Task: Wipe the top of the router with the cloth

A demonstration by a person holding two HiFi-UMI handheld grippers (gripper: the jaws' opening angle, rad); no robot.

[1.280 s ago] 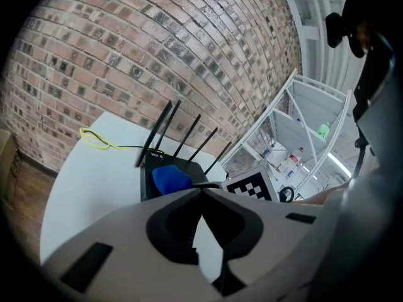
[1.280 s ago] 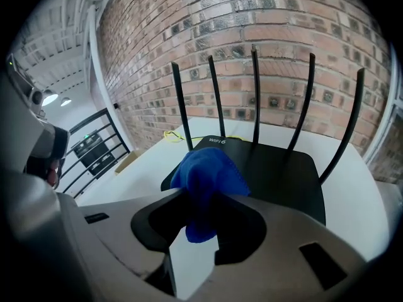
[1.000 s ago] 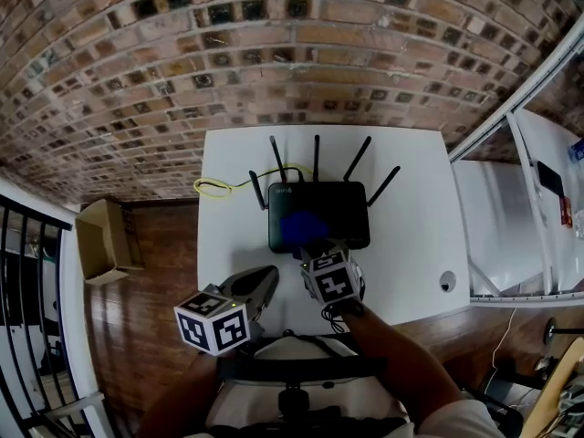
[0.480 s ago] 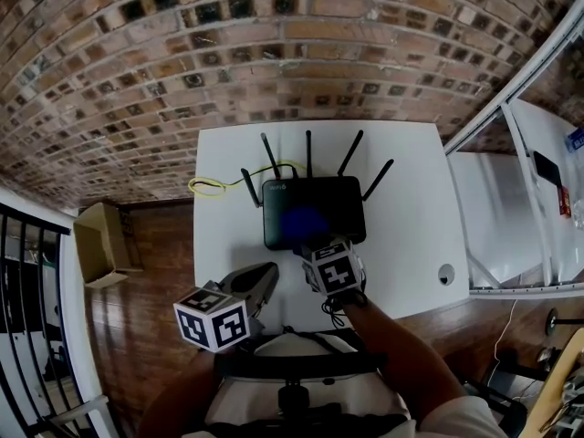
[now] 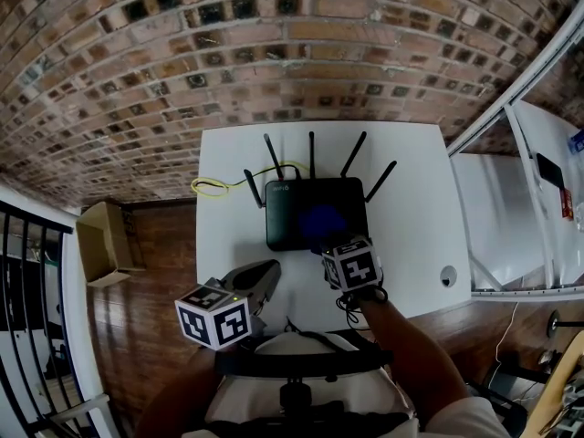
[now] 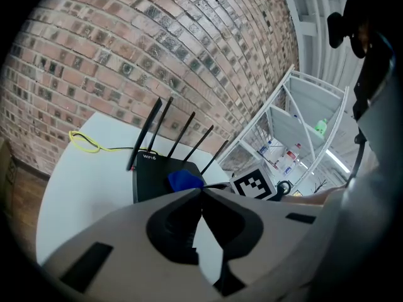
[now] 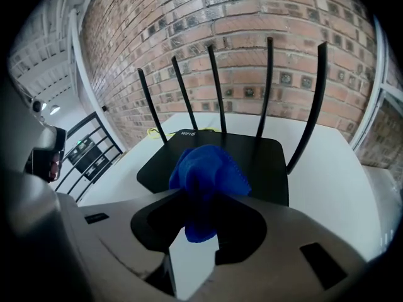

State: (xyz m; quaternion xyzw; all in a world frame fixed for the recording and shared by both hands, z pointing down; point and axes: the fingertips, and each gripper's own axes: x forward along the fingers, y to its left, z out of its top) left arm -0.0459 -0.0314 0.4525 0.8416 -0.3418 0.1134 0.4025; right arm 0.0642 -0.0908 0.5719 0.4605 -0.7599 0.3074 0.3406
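A black router (image 5: pixel 315 212) with several upright antennas lies on the white table (image 5: pixel 411 190); it also shows in the right gripper view (image 7: pixel 252 153) and the left gripper view (image 6: pixel 151 172). My right gripper (image 5: pixel 333 245) is shut on a blue cloth (image 7: pixel 206 175), which rests on the router's top near its front right part (image 5: pixel 321 221). In the left gripper view the blue cloth (image 6: pixel 184 180) shows on the router's near end. My left gripper (image 5: pixel 265 279) hangs over the table's front left, jaws shut with nothing between them, apart from the router.
A yellow cable (image 5: pixel 212 187) loops off the router's back left. A round hole (image 5: pixel 447 276) sits in the table's right front. A cardboard box (image 5: pixel 102 242) stands on the wooden floor at left. White shelving (image 5: pixel 538 199) stands to the right, a brick wall (image 5: pixel 274 53) behind.
My right gripper has slid the blue cloth rightward across the router's top, from its left-middle towards the right. The left gripper has stayed about where it was.
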